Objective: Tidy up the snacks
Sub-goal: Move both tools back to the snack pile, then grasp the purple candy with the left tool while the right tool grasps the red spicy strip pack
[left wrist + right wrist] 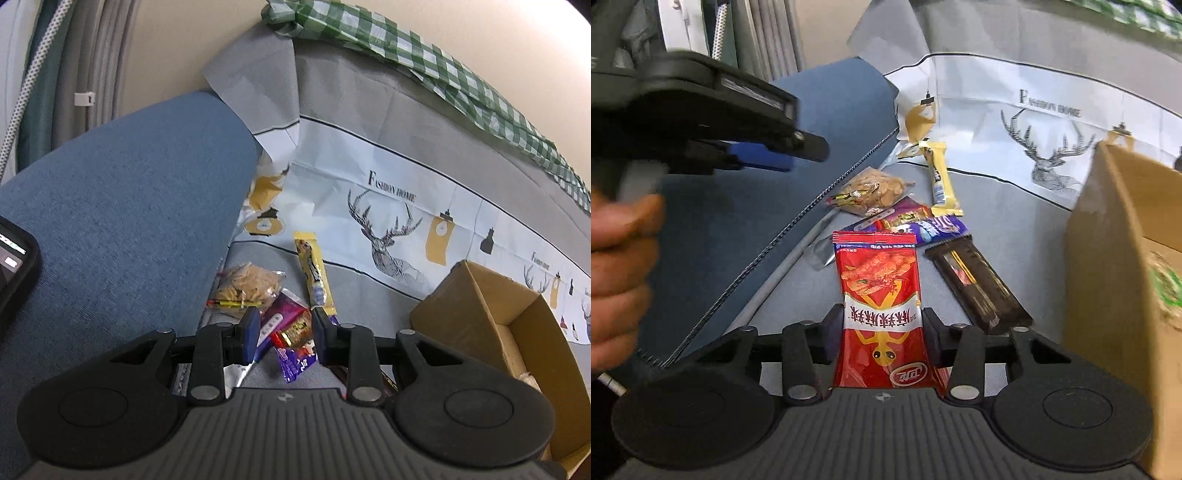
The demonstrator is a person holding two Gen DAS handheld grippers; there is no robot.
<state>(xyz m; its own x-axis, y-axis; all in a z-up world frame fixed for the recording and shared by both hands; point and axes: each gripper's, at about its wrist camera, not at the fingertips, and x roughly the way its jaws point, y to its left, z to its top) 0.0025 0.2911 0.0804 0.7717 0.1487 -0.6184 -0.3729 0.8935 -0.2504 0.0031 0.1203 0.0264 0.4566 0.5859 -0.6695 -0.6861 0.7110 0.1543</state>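
Observation:
My right gripper [882, 332] is shut on a red snack packet [881, 295] and holds it above the grey cloth. Beyond it lie a dark chocolate bar [979, 284], a purple wrapper [938, 227], a clear bag of crackers [873, 190] and a yellow stick packet [942, 181]. My left gripper [284, 338] is open and empty, above the purple wrapper [295, 360], with the cracker bag [247, 286] and yellow stick [314, 269] ahead. It also shows in the right wrist view [768, 157] at upper left. A cardboard box [1126, 277] stands at the right.
A blue cushion [122, 221] fills the left side. The box [498, 321] is open-topped at the right. A deer-print cloth [388, 206] covers the surface and a green checked cloth [424, 62] lies along the back. A phone [14, 258] lies on the cushion.

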